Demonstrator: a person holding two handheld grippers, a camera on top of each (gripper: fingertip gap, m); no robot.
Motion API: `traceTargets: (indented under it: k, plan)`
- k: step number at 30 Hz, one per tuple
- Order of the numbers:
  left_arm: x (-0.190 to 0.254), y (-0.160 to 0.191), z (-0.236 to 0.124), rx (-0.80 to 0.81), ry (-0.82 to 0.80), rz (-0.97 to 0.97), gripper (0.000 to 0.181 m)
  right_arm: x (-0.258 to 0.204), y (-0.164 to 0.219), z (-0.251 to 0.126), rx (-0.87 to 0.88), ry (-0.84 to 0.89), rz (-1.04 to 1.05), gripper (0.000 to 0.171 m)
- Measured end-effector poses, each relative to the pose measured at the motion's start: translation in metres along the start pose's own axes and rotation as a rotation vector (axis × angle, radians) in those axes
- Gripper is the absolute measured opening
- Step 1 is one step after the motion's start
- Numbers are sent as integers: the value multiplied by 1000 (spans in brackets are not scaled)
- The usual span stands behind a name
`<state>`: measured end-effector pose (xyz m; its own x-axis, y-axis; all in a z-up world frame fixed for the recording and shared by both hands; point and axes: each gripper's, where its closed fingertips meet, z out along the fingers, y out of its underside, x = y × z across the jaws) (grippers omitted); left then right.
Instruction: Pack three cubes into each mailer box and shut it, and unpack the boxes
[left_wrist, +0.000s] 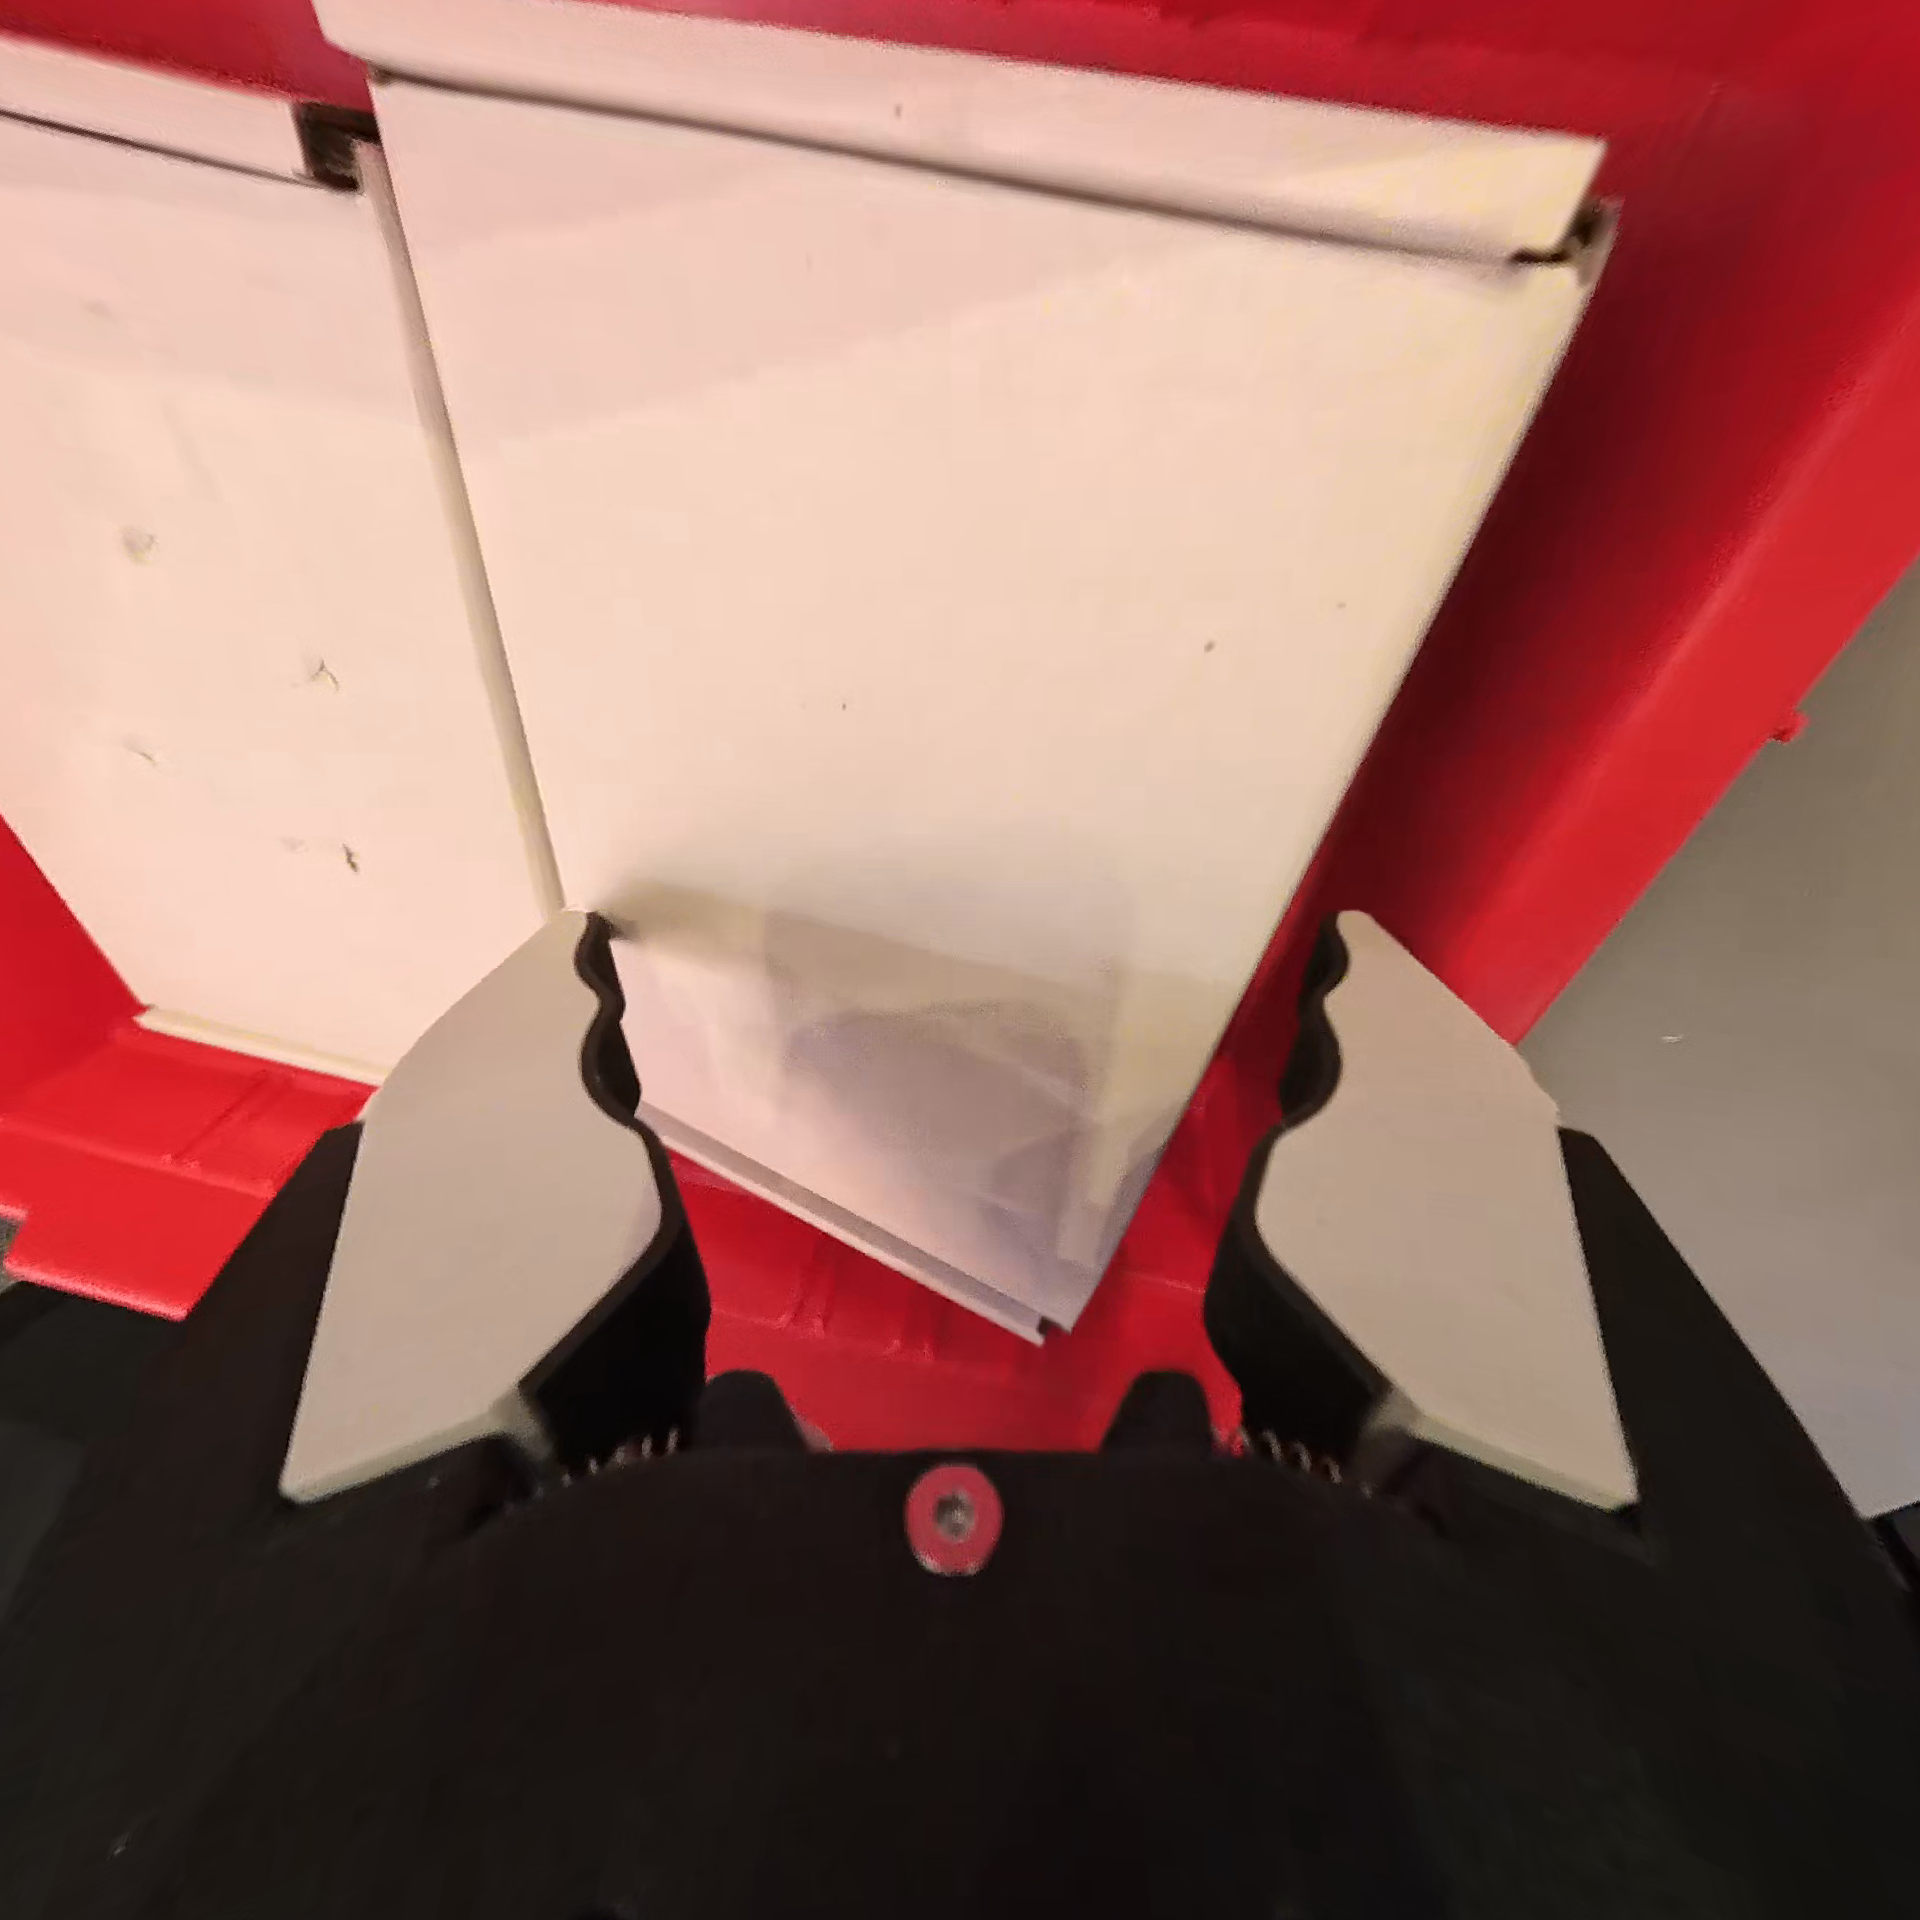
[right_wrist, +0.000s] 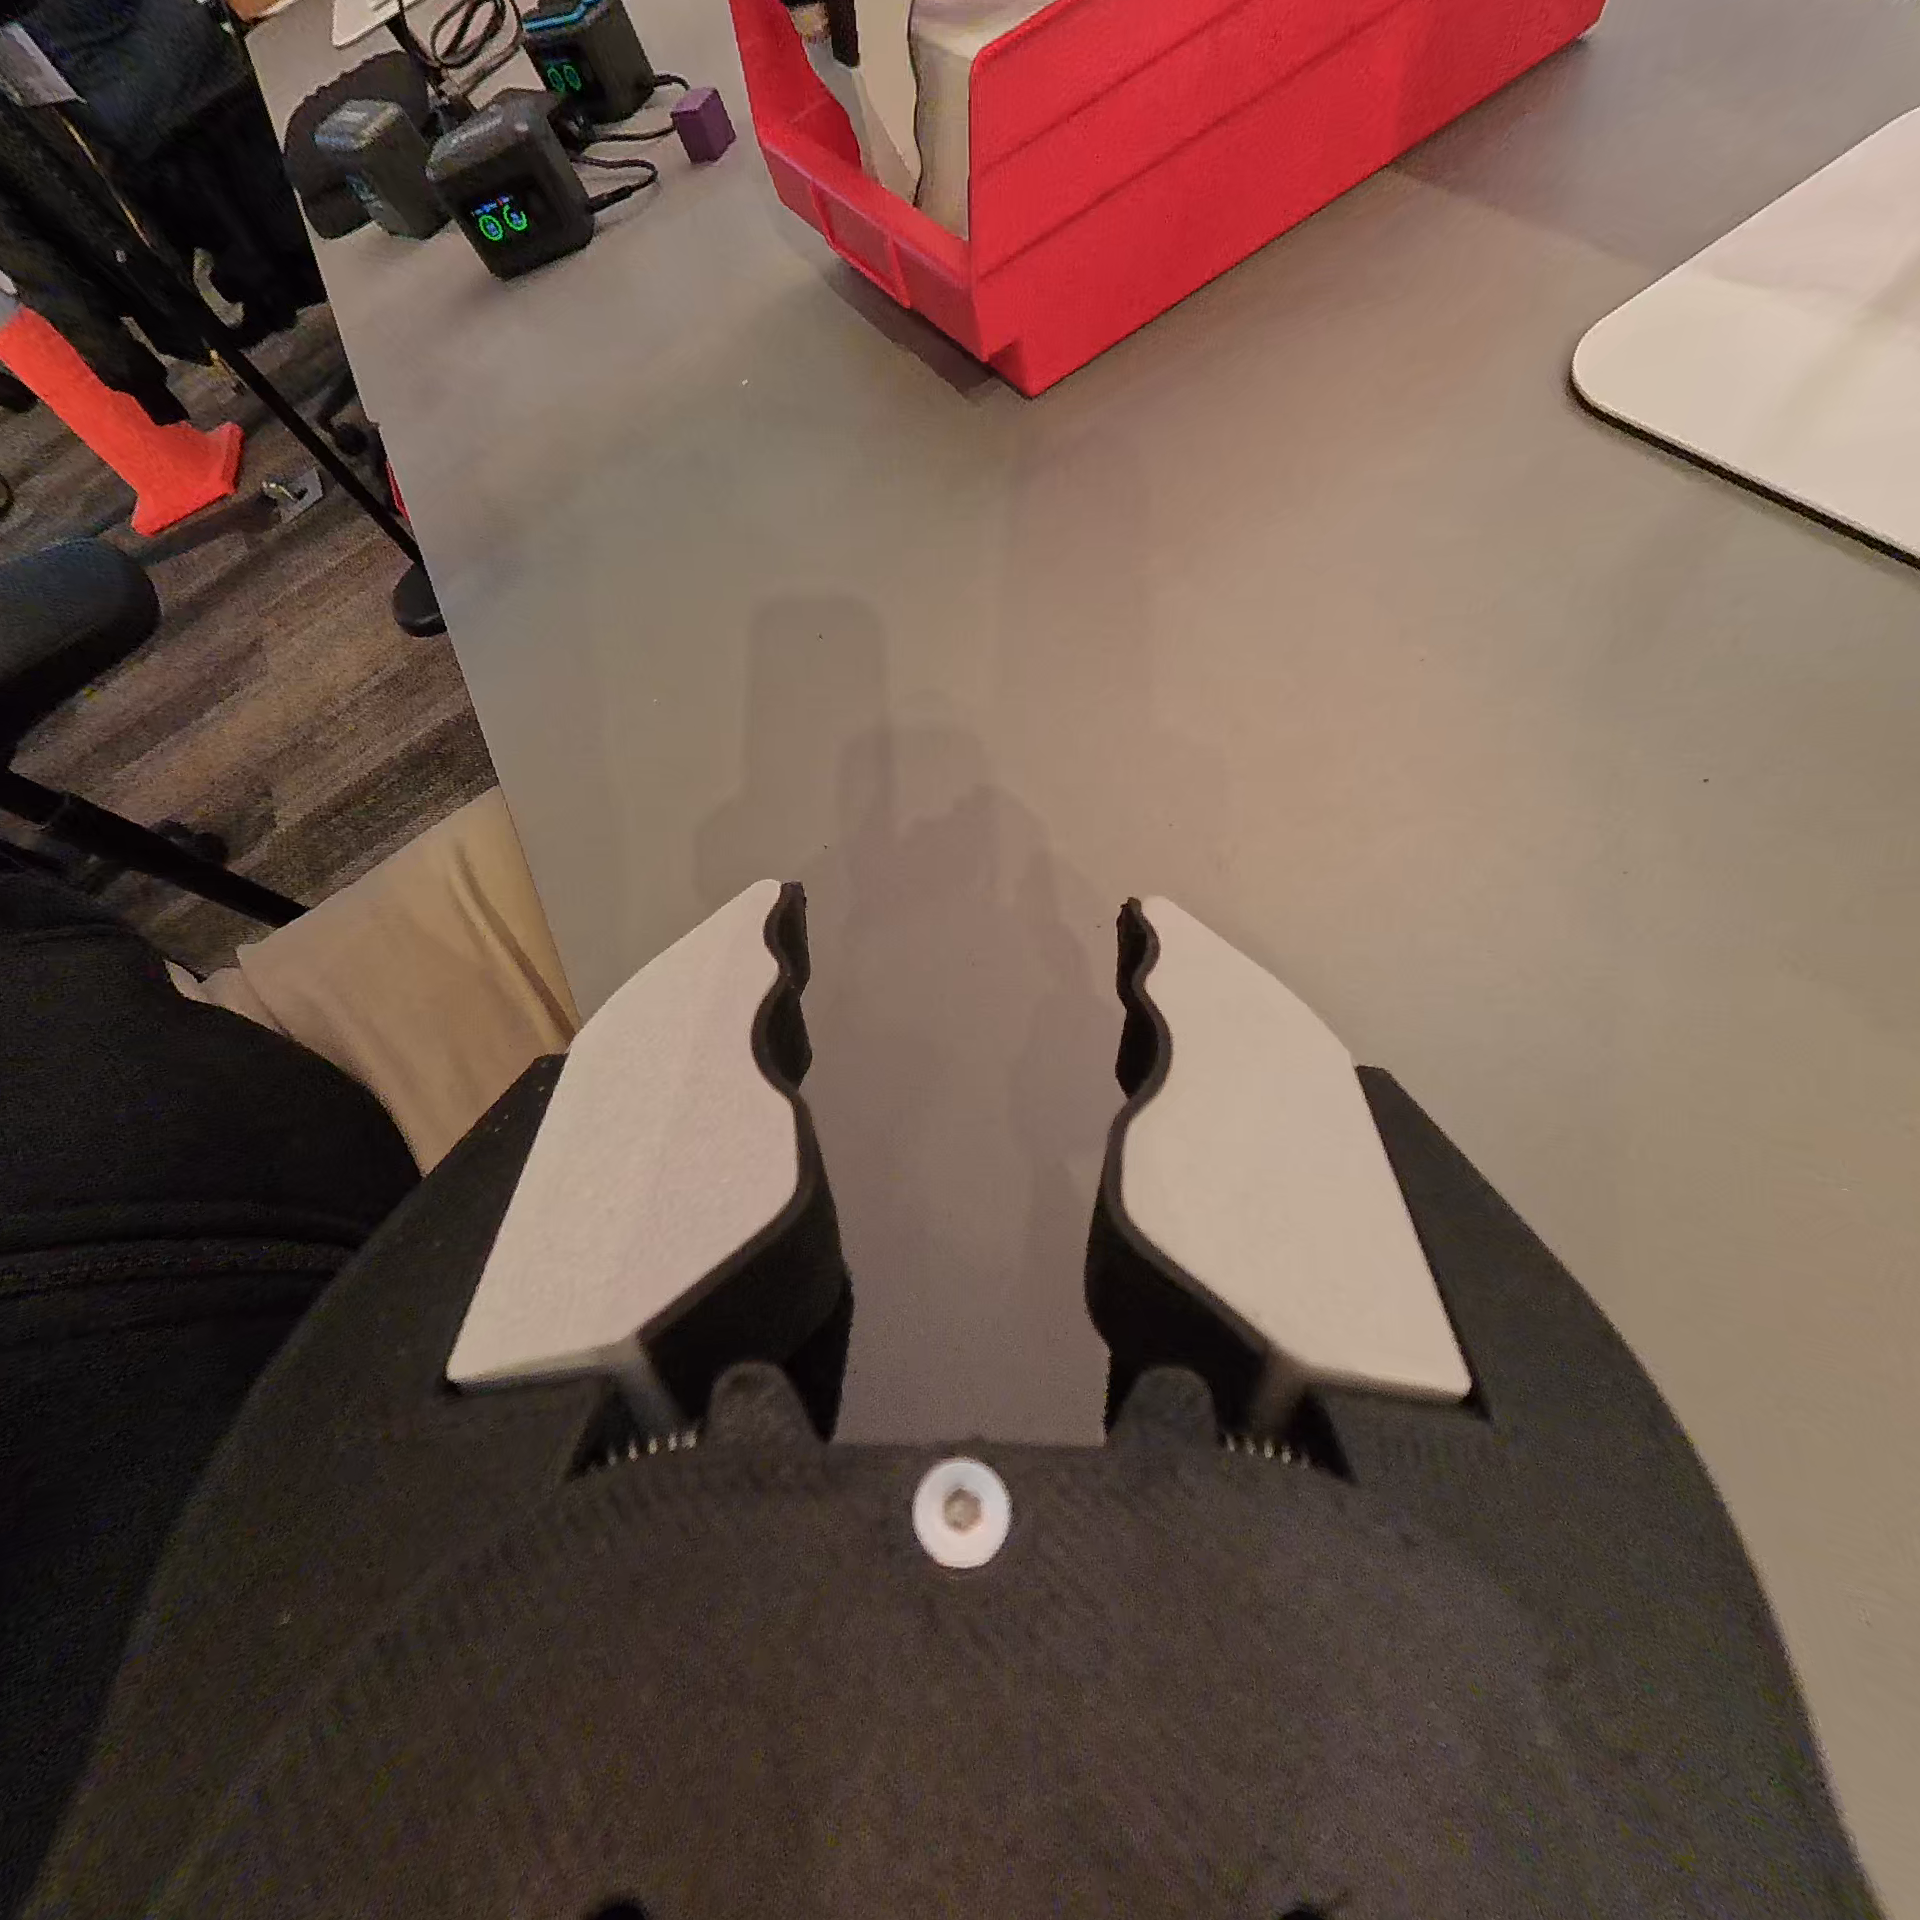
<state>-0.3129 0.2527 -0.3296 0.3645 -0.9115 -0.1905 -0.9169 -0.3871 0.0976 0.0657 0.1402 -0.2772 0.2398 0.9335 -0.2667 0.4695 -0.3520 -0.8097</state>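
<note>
Mailer box, white and shut, filled the middle of the left wrist view, and its near corner lay between the fingers of the left gripper. The jaws were spread wide and did not pinch anything; the left fingertip seemed to touch the box edge, while the right finger stood just apart from it. The long axis of the box ran from the lower centre of the frame to the upper centre, tilted a little, so the gripper met it end-on. A second box lay beside it at the left of the frame, both inside the red bin.

In the right wrist view, the right gripper hung over the bare grey table, its jaws also spread and empty. The bin stood well apart, at the top of the frame. I judge that the left gripper was much nearer, so the pick from the bin should be its work.
</note>
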Motion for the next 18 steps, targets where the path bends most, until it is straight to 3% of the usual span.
traceTargets:
  k: [6, 7, 13, 18]
  plan:
    - [-4, 1, 5, -6, 4, -6, 130, 2, 0, -2, 9, -4, 19, 57]
    - [-2, 1, 5, -8, 16, 9, 124, 2, -1, -2, 11, -6, 21, 57]
    - [-2, 2, 8, -4, 35, 23, 122, 1, -1, -3, 12, -13, 22, 57]
    - [1, 3, 16, -67, 108, 22, 132, 0, -1, -2, 8, -21, 22, 57]
